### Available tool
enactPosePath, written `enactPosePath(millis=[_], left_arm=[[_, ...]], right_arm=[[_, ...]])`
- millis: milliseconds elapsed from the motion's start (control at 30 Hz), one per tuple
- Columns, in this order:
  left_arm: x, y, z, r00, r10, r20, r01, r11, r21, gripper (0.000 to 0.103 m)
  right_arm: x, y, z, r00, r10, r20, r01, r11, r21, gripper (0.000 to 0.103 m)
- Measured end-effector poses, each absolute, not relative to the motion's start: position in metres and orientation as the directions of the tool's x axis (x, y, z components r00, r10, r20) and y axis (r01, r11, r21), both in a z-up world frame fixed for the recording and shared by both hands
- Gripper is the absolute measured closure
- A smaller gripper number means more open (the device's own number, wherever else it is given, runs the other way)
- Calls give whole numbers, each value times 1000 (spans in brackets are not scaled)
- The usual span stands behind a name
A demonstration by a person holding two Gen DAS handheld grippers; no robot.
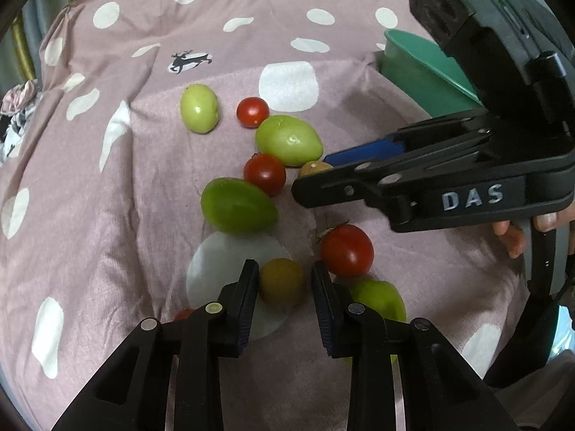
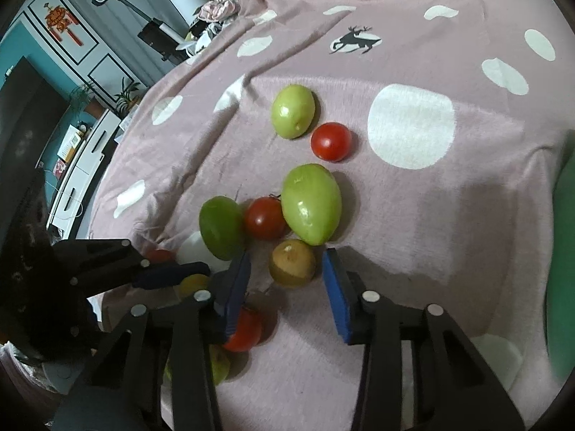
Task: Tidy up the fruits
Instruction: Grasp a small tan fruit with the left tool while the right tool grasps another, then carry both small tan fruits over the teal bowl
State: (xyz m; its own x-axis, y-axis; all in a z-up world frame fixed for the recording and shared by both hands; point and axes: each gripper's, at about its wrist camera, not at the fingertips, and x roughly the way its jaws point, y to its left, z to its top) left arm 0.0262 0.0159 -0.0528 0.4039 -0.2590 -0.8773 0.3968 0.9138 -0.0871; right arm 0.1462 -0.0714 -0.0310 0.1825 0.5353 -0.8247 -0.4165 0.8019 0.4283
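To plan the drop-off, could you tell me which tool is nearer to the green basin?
Right. The right tool hovers close beside the green basin; the left tool sits farther back, gripping an orange tomato.

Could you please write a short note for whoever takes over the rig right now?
Left tongs: shut on the orange fruit, which sits on the cloth.
Right tongs: open, straddling the brown fruit; there is a gap at one pad.
Elsewhere: red tomatoes and green fruits lie loose on the cloth. The bowl stands beyond the right tongs, its inside hidden.
Done: nothing visibly sorted.
Left: close on the brown fruit, lift both, then sort the rest, probably into the bowl.
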Motion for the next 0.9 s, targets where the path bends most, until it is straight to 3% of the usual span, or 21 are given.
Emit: enactPosePath(millis=[133,900], left_arm=[[27,17,-53,413,-258,-873,390,917,-86,77],[1,50,-13,526,-324,-786,267,941,-209,78]], right_arm=[[148,-69,-33,186,526,-830,-428,804,413,75],[96,-119,5,308,604,-735,-404,783,473,75]])
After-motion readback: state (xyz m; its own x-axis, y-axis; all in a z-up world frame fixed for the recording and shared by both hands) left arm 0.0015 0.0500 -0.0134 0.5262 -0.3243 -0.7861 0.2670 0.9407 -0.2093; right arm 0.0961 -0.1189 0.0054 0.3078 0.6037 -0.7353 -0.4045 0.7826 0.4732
